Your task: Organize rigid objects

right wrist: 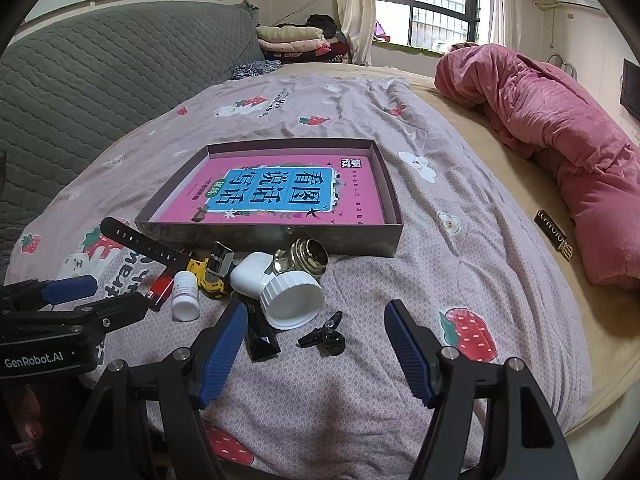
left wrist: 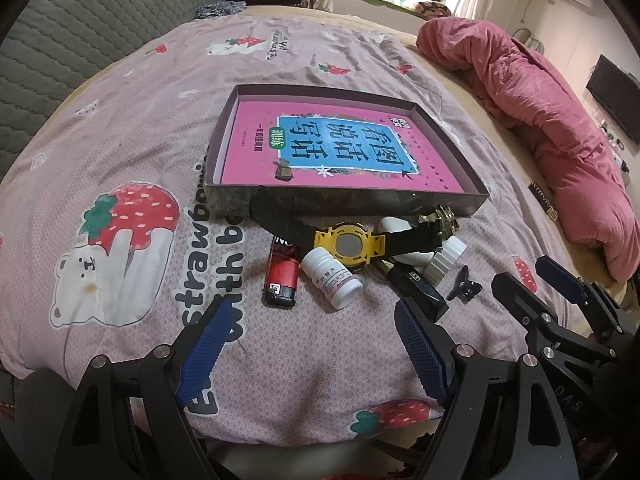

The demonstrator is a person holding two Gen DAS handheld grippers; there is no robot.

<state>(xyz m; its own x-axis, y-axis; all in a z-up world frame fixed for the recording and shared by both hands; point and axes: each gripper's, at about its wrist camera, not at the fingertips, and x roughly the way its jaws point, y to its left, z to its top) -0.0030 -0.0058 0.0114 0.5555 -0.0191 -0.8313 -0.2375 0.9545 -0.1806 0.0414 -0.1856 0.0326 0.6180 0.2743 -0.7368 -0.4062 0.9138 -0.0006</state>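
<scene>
Bed (left wrist: pixel 280 60) – left gripper (left wrist: pixel 316 348), right gripper (right wrist: pixel 316 344) hovering low, jaws wide, empty.

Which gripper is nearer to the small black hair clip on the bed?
Right. The hair clip lies just ahead of the open right gripper; the left gripper sits further off to its left, facing the lighter.

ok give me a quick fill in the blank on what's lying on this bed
1. The pink book lies inside a shallow ____.
2. The watch has a ____ case.
3. The lighter beside the white pill bottle is ____.
4. Both the left hand-held gripper and right hand-held gripper are ____, holding nothing.

Missing words: box; yellow; red; open
</scene>
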